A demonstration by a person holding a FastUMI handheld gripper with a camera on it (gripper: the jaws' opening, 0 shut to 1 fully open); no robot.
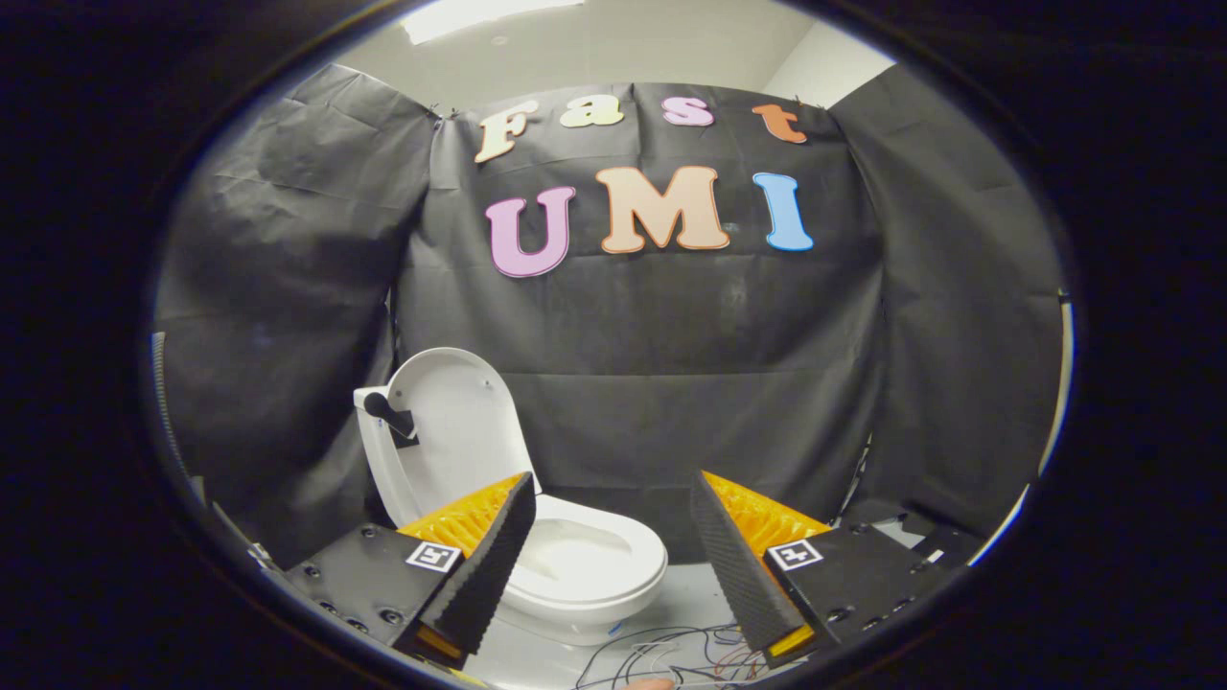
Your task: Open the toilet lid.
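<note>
A small white toilet (585,565) stands on the floor beyond my fingers, slightly left of the gap. Its lid (460,422) is raised upright, leaning back against the tank, and the seat and bowl lie uncovered. A black handle (386,412) sticks out from the lid's left side. My gripper (609,489) is open, held back from the toilet, with nothing between its fingers. The left finger (494,561) overlaps the bowl's near left edge in the view; the right finger (733,561) is clear of it.
Black cloth walls (671,364) close the booth behind and on both sides of the toilet. Loose thin wires (661,652) lie on the pale floor just ahead of the fingers, right of the bowl.
</note>
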